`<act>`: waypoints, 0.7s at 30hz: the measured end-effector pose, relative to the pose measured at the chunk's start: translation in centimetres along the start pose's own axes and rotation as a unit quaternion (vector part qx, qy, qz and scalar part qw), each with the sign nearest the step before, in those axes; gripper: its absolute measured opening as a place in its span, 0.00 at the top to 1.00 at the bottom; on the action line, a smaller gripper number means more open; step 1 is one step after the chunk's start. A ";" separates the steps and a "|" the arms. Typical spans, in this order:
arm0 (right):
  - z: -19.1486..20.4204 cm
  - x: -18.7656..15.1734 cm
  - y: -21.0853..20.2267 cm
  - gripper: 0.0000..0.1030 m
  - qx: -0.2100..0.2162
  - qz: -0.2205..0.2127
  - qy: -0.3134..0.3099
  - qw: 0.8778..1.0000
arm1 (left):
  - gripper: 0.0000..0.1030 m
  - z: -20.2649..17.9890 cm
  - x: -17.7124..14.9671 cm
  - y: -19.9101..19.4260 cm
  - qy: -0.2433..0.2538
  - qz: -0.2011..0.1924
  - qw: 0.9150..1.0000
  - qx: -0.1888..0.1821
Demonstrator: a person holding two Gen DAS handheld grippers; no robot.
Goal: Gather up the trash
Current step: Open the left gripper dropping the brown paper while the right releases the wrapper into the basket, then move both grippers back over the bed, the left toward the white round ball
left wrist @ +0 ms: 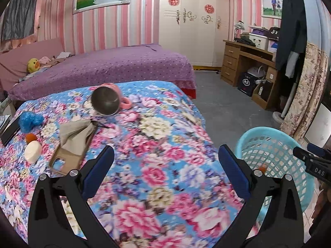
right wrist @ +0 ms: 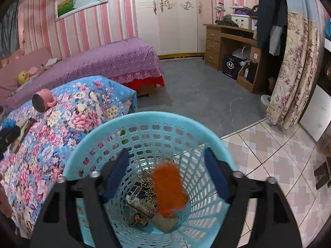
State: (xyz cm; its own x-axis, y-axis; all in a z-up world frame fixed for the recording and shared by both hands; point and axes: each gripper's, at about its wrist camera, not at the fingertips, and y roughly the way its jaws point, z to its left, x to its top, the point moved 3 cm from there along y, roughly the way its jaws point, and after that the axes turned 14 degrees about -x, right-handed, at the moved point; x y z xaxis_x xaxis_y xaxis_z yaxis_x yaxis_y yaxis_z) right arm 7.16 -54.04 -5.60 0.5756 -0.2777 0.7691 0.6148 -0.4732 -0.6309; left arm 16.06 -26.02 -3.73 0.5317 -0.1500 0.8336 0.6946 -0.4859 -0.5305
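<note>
Your right gripper (right wrist: 165, 173) hangs over the light-blue plastic lattice basket (right wrist: 99, 144), jaws released, with the fuzzy orange scrap (right wrist: 168, 188) blurred between them above the printed wrappers (right wrist: 140, 194). Your left gripper (left wrist: 165, 165) gapes empty over the floral bedspread (left wrist: 161, 128), where the crumpled blue plastic bag (left wrist: 29, 121) and white egg-shaped lump (left wrist: 33, 152) lie

Even, soft indoor light, faint shadows, heavy fisheye bending with dark corners, slight blur near the lens.

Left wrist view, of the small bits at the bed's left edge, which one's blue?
The crumpled blue plastic bag, farthest back beside the black case. The small orange piece and the white oval lie nearer the camera.
</note>
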 end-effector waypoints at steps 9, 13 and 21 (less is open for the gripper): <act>1.3 0.5 -0.8 0.06 -0.017 -0.017 0.015 1.000 | 0.05 3.4 0.5 -1.8 -0.012 -0.012 1.000 0.014; 2.4 1.0 -1.3 0.05 -0.017 -0.027 0.021 0.999 | 0.05 4.9 0.6 -2.3 -0.017 -0.013 1.000 0.021; 5.7 1.7 -2.0 0.05 -0.017 -0.047 0.003 0.999 | 0.05 8.5 0.2 -3.2 -0.021 -0.015 0.999 0.038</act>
State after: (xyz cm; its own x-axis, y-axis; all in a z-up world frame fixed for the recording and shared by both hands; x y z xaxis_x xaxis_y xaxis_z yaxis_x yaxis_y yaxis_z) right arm 9.95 -48.77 -3.63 0.5126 -0.2360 0.8255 0.6470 -0.5258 -0.5521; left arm 18.03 -17.16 -3.16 0.5294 -0.0990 0.8425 0.7440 -0.4229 -0.5172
